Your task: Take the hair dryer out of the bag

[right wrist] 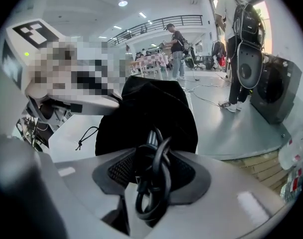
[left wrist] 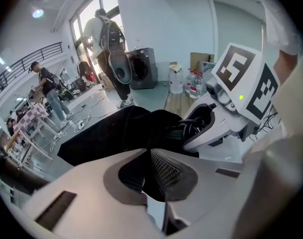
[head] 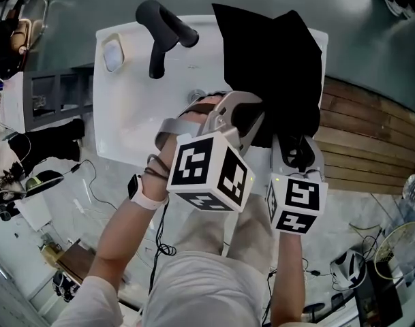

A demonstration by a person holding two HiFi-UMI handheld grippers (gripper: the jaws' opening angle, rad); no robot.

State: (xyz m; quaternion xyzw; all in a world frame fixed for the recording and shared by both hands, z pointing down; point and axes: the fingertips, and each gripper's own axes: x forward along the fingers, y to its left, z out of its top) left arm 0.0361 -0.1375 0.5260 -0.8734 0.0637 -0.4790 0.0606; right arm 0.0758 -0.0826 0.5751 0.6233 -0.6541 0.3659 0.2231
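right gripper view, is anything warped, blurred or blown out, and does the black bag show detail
Right gripper view: fisheye bends the room, corners go dark, mosaic patch upper left, window upper right blown out; black bag shows only faint folds; coiled cord is sharp.

Head camera: it sat on your head and looked steeply down on the white table (head: 132, 125), with your left gripper (head: 227, 107) and right gripper (head: 296, 148) low in mid-frame.

Left gripper camera: it rode just behind its own jaws and faced along them, over the black bag (left wrist: 116, 133), toward the windows. The right gripper lay at its right.

Right gripper camera: same mounting, so near that the coiled cable (right wrist: 151, 183) filled its middle. The left gripper lay at its upper left.

All three views shared the black bag. Both gripper views shared the person with a backpack (left wrist: 109, 39).
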